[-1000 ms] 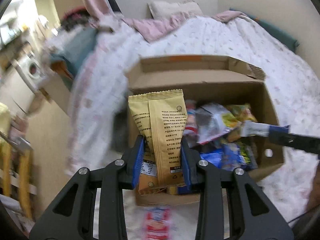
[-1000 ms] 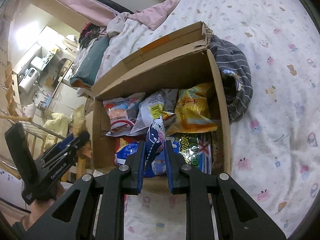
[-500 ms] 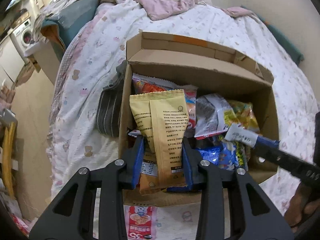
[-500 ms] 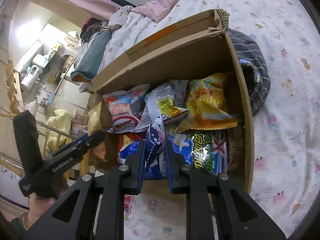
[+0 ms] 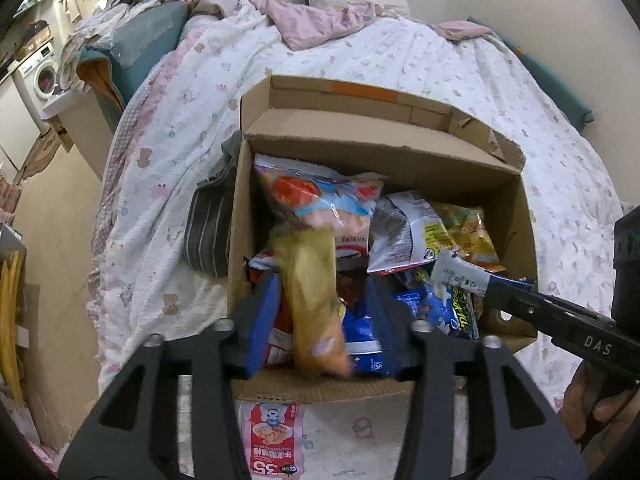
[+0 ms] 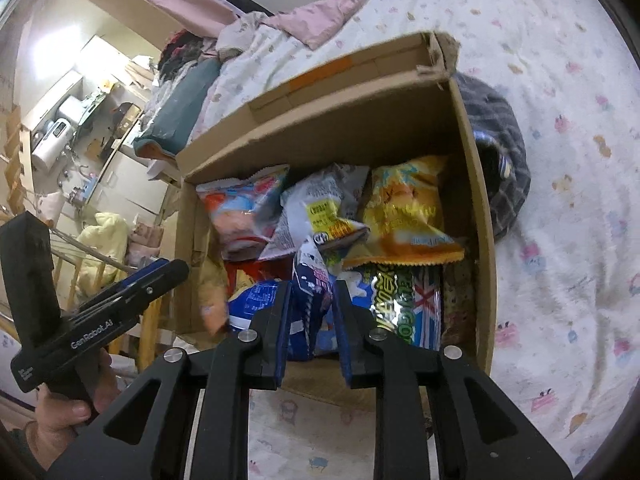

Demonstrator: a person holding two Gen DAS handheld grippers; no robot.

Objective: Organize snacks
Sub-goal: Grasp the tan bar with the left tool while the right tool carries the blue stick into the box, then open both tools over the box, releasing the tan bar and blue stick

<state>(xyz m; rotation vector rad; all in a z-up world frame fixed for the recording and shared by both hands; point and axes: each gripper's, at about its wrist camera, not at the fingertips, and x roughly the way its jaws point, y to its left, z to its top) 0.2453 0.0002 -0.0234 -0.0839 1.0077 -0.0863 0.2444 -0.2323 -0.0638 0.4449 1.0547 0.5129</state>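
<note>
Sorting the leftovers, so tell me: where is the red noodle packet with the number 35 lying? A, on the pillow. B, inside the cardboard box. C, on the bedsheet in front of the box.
C: the red packet lies on the bedsheet, outside the cardboard box.

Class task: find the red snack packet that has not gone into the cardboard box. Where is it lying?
In the left wrist view, the red snack packet lies on the bedsheet just outside the cardboard box, against its near wall, low in the picture.

A bed (image 5: 400, 52) covered by white printed bedding is seen; an open brown cardboard box (image 5: 380, 152), a grey striped cloth (image 5: 208, 220) and a red-and-white flat snack packet (image 5: 272, 436) are laid on it.
</note>
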